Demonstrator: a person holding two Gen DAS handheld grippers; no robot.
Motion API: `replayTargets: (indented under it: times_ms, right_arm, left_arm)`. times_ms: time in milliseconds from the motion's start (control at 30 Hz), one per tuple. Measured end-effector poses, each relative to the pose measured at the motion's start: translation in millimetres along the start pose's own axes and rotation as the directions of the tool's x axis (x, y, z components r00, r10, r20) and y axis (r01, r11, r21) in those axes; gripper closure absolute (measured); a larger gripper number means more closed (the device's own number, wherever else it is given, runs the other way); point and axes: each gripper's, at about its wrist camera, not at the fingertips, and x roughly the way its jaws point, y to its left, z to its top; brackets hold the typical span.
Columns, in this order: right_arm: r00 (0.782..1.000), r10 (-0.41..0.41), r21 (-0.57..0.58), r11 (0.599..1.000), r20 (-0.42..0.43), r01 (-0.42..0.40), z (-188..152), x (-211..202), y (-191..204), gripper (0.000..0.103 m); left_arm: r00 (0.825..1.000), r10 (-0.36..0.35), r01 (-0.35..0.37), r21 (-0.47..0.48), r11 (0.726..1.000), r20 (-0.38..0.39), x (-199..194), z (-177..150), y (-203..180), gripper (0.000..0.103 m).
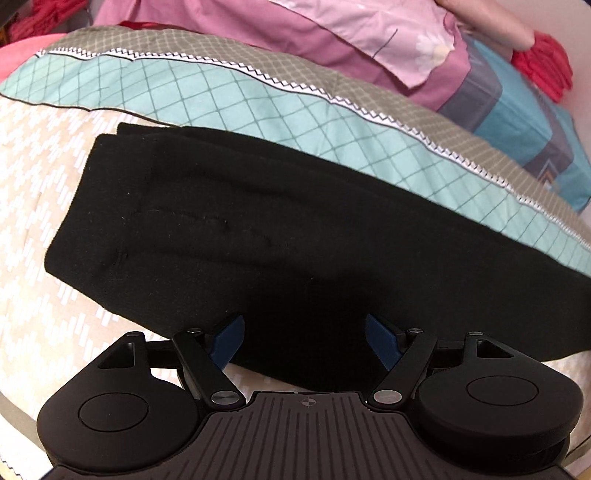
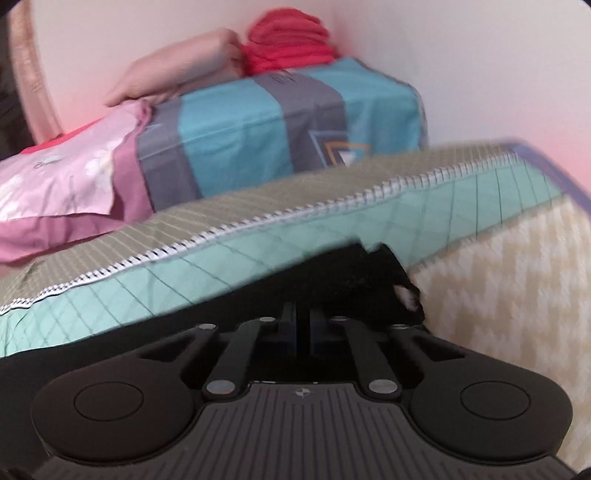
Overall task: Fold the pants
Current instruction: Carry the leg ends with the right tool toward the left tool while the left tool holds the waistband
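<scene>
Black pants (image 1: 258, 236) lie folded lengthwise on the bed, running from upper left to lower right in the left wrist view. My left gripper (image 1: 304, 338) is open, its blue fingertips (image 1: 229, 339) wide apart over the pants' near edge, holding nothing. In the right wrist view my right gripper (image 2: 303, 325) is shut on the black pants (image 2: 351, 277), with a bunched end of the fabric rising just beyond the fingers. The view is blurred.
The bed has a cream zigzag cover (image 1: 33, 206) and a teal and grey quilt (image 1: 236, 88) behind the pants. Pink pillows (image 1: 332, 33), a blue-grey striped folded blanket (image 2: 280, 133) and a red cloth (image 2: 291, 40) lie further back by the wall.
</scene>
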Motion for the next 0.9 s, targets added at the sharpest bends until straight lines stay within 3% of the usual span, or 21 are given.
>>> replayTargets:
  times_ms: [67,133,167,233,267,333,367,400,433,500,567,633,733,767,833,867,900]
  right_arm:
    - [0.993,0.064,0.063,0.996,0.096,-0.07,10.9,-20.9,-7.0,0.095]
    - [0.989,0.066,0.087,0.993,0.135,-0.078,14.2,-25.5,-11.0,0.094]
    - [0.993,0.054,0.1,0.993,0.104,-0.064,13.3,-17.4,-12.4,0.092]
    - [0.995,-0.006,0.091,0.996,-0.095,0.015,5.6,18.0,-14.6,0.082]
    - [0.996,-0.014,0.091,0.996,-0.089,0.022,1.9,16.7,-15.7,0.08]
    - [0.998,-0.069,0.068,0.995,-0.013,0.069,4.9,-8.0,-6.9,0.065]
    - [0.996,-0.077,0.023,0.997,0.048,0.076,4.2,-25.0,2.0,0.047]
    - [0.994,-0.055,-0.014,0.998,0.095,0.057,2.2,-38.9,11.1,0.036]
    - [0.993,0.003,-0.054,0.999,0.121,0.003,-1.3,-52.3,24.9,0.035]
    - [0.983,0.177,-0.159,0.973,0.048,-0.167,-8.8,-62.0,61.3,0.035]
    - [0.944,0.327,-0.325,0.888,-0.049,-0.325,-24.7,-67.9,112.8,0.036]
    - [0.886,0.445,-0.46,0.764,-0.131,-0.452,-46.0,-73.6,167.7,0.036]
    - [0.807,0.53,-0.583,0.581,-0.259,-0.569,-73.1,-74.3,239.3,0.036]
    - [0.803,0.523,-0.63,0.528,-0.286,-0.569,-82.1,-71.4,261.7,0.035]
    - [0.821,0.477,-0.704,0.463,-0.314,-0.538,-95.5,-58.2,296.3,0.037]
    - [0.831,0.443,-0.725,0.442,-0.336,-0.529,-101.6,-49.0,306.4,0.063]
    - [0.836,0.401,-0.726,0.435,-0.374,-0.533,-106.0,-40.8,314.6,0.081]
  left_arm:
    - [1.0,0.015,-0.015,0.003,1.0,-0.01,3.8,-2.1,1.2,0.0]
    - [0.999,0.023,-0.023,-0.001,1.0,-0.022,7.8,-3.5,2.7,0.0]
    - [0.999,0.031,-0.031,-0.003,1.0,-0.027,9.6,-4.0,2.6,0.0]
    - [0.999,0.04,-0.04,0.001,0.999,-0.029,11.4,-4.6,2.2,0.0]
    - [0.999,0.044,-0.044,0.003,0.999,-0.032,10.4,-4.2,1.2,0.0]
    - [0.999,0.037,-0.036,0.01,0.999,-0.023,4.5,-4.5,1.7,0.0]
    - [1.0,0.028,-0.028,0.018,0.999,-0.009,1.7,-6.0,2.5,0.0]
    - [1.0,0.028,-0.028,0.026,0.999,0.0,-0.9,-8.0,4.1,0.0]
    - [0.999,0.035,-0.036,0.031,0.999,0.005,-2.0,-10.5,6.4,0.0]
    - [0.999,0.041,-0.041,0.02,0.999,0.009,-2.2,-16.2,10.7,0.0]
    - [0.999,0.036,-0.036,-0.007,0.999,0.005,-3.2,-22.9,16.6,0.0]
    - [1.0,0.024,-0.024,-0.033,0.999,0.003,-6.0,-29.5,22.3,0.0]
    - [1.0,0.011,-0.01,-0.048,0.999,0.008,-15.2,-39.6,31.2,0.0]
    - [1.0,0.014,-0.013,-0.045,0.999,0.015,-19.0,-42.7,30.7,0.0]
    - [0.999,0.026,-0.025,-0.038,0.999,0.026,-24.9,-50.3,38.2,0.0]
    - [0.999,0.033,-0.032,-0.037,0.999,0.029,-27.7,-54.3,43.2,0.0]
    - [0.999,0.043,-0.041,-0.039,0.998,0.033,-30.2,-58.2,48.1,0.0]
